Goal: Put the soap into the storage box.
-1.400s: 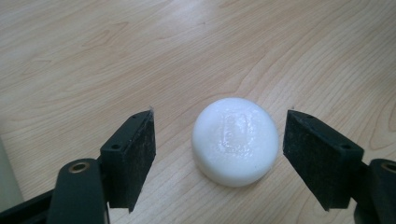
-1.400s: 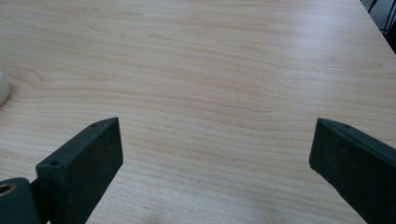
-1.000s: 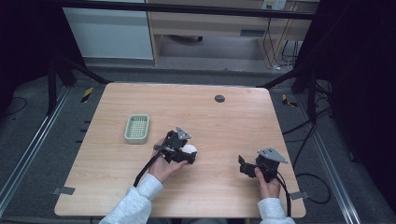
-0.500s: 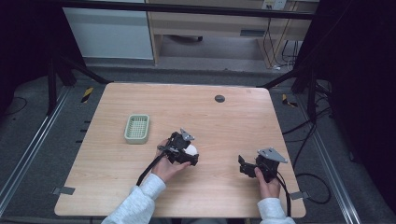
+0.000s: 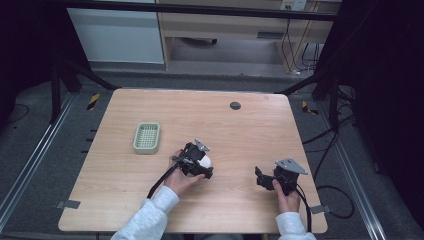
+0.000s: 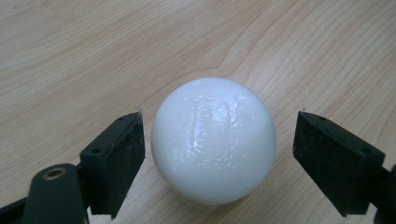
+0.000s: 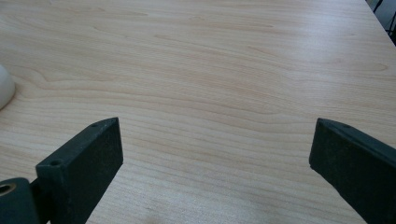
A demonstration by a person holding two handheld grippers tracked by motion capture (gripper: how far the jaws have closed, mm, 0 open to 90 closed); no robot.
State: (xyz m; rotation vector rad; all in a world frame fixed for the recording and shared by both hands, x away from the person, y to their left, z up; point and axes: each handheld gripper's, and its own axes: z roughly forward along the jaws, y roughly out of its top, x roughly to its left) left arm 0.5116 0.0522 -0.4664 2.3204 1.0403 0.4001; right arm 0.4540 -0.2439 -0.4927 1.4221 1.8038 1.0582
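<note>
White ball (image 6: 213, 140) sitting on the wooden table (image 5: 250, 130) to the right of the green basket (image 5: 147, 137), left gripper (image 5: 202, 167) straddling the ball with jaws spread and gaps on both sides, right gripper (image 5: 265, 179) resting spread wide over bare wood, further right of the basket.

In the high view the left gripper (image 5: 197, 161) covers most of the white ball (image 5: 205, 162), so how its jaws stand cannot be read there. The person's sleeves (image 5: 150, 217) run off the bottom edge. In the right gripper view the ball (image 7: 4, 87) is cut by the left edge, leaving a sliver. The dark round spot (image 5: 235, 105) near the table's (image 5: 125, 200) far edge is too small to identify.
</note>
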